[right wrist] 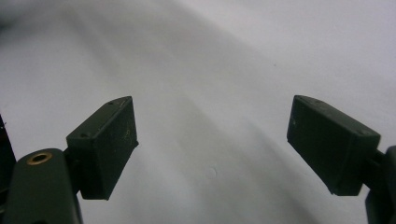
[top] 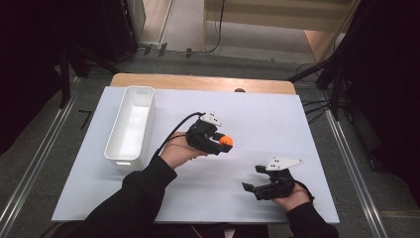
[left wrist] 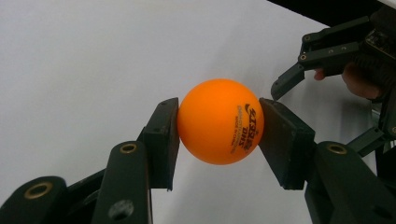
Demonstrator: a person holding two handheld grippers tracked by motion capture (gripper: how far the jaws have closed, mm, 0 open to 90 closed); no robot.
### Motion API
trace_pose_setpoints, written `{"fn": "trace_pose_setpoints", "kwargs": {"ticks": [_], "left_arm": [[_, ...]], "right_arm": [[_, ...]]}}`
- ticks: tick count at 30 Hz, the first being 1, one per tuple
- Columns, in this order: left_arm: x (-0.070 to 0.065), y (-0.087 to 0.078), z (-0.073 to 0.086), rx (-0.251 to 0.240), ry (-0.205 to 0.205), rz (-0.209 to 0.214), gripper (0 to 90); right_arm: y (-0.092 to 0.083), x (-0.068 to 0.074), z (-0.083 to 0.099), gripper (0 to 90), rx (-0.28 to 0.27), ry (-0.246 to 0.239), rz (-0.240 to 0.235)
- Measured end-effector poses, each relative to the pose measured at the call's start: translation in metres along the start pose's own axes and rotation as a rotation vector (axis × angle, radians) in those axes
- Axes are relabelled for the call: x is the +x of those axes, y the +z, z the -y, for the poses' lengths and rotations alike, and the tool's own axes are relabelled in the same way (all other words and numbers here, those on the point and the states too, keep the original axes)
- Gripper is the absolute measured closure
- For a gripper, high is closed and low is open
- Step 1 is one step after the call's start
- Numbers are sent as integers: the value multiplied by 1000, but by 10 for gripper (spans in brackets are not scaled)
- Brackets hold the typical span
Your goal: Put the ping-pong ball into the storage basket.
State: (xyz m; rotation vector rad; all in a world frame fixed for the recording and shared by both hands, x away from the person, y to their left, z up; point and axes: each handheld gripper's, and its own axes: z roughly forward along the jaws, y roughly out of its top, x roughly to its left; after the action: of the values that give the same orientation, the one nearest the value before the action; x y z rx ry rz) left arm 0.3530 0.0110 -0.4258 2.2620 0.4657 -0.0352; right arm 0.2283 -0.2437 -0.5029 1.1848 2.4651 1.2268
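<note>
An orange table-tennis ball (top: 226, 141) (left wrist: 220, 121) with dark print is pinched between both pads of my left gripper (top: 225, 142) (left wrist: 219, 130), held a little above the middle of the white sheet (top: 257, 119). My right gripper (top: 251, 177) (right wrist: 212, 149) rests low near the front right of the sheet, its jaws wide open with only bare white surface between them. It also appears in the left gripper view as the other gripper (left wrist: 299, 65) at the upper right, beyond the ball.
A long white bin (top: 130, 125) stands on the left part of the sheet, to the left of my left hand. The wooden table edge (top: 198, 82) shows at the back; dark stands and cables flank the table.
</note>
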Motion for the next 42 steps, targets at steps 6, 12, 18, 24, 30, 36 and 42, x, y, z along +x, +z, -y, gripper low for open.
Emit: {"fn": "trace_pose_setpoints", "kwargs": {"ticks": [6, 12, 18, 24, 30, 36, 42], "left_arm": [[0, -1, 0, 3, -7, -2, 509], [3, -5, -1, -3, -19, -13, 509], [7, -12, -2, -16, -36, -27, 509], [8, -19, -3, -16, -36, -51, 509], [11, -24, -2, -18, -51, -58, 509], [15, -29, -2, -19, -48, -76, 509], [17, -33, -1, -17, -51, -97, 509]], "right_arm": [[0, 0, 0, 146, -1, -2, 2], [-1, 0, 0, 146, -2, -2, -1], [-1, 1, 0, 146, -3, -3, 1], [-1, 1, 0, 145, -3, -2, 0], [-1, 1, 0, 146, -3, -2, -4], [-1, 0, 0, 146, -3, -1, -4], [-1, 1, -1, 146, -3, -1, -3]]}}
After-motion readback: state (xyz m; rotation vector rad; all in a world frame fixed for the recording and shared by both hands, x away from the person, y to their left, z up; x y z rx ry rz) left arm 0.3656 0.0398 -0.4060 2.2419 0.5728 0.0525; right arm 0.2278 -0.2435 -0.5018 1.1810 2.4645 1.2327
